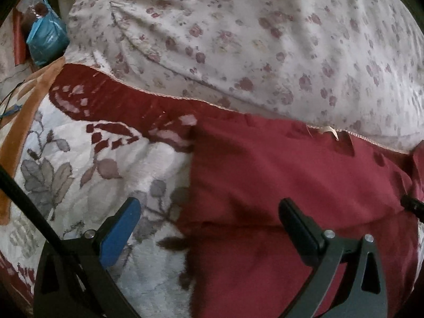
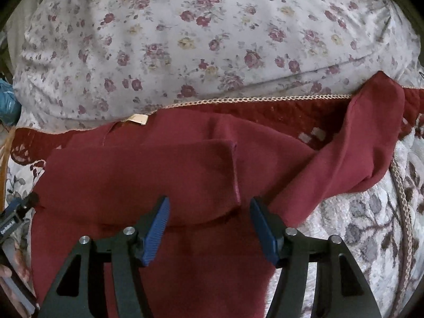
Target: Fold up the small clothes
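A dark red garment (image 1: 278, 180) lies spread on a floral blanket, with a small cream label (image 1: 330, 131) at its far edge. My left gripper (image 1: 209, 209) is open over the garment's left edge, holding nothing. In the right wrist view the garment (image 2: 137, 175) has one sleeve folded across its body, its cuff (image 2: 235, 172) near the middle. The other sleeve (image 2: 352, 148) stretches out to the right. My right gripper (image 2: 209, 206) is open just above the folded cuff, empty. The left gripper's tip (image 2: 29, 201) shows at the garment's left edge.
A big floral pillow (image 2: 212, 39) lies behind the garment. The white floral blanket (image 1: 92, 180) with a dark red border (image 1: 127, 103) covers the bed. A blue plastic bag (image 1: 47, 39) and an orange cloth (image 1: 26, 116) lie at the far left.
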`<state>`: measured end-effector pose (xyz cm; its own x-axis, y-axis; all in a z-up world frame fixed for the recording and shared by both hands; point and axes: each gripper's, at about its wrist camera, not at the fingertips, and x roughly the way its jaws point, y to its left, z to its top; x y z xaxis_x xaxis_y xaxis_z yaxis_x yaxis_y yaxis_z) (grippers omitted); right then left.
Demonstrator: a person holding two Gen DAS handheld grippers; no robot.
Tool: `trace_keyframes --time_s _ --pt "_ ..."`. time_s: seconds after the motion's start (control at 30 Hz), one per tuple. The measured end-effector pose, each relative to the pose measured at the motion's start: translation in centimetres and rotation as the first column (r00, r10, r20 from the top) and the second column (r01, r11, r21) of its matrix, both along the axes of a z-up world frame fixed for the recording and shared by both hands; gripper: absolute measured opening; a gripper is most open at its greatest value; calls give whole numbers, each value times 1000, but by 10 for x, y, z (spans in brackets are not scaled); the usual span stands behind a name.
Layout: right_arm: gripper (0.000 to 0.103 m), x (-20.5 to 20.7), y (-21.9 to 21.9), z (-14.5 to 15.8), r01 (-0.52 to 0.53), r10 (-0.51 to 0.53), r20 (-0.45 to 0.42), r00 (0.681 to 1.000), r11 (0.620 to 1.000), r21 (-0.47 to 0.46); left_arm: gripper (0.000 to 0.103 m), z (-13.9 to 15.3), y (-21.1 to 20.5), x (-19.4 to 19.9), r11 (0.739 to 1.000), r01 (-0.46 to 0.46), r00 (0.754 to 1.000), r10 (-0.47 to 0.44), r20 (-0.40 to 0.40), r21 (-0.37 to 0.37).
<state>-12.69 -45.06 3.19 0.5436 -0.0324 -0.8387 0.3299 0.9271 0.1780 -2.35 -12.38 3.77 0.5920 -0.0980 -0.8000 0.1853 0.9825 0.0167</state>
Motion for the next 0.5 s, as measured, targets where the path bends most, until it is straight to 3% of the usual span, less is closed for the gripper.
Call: trace_keyframes --time_s 0.17,0.5 --pt "67 4 11 5 -22 22 24 999 1000 -18 103 1 -2 -1 1000 6 1000 -6 11 3" --pt "69 12 15 -10 -40 37 -33 999 996 -83 103 -13 -9 2 999 7 1000 -6 -17 51"
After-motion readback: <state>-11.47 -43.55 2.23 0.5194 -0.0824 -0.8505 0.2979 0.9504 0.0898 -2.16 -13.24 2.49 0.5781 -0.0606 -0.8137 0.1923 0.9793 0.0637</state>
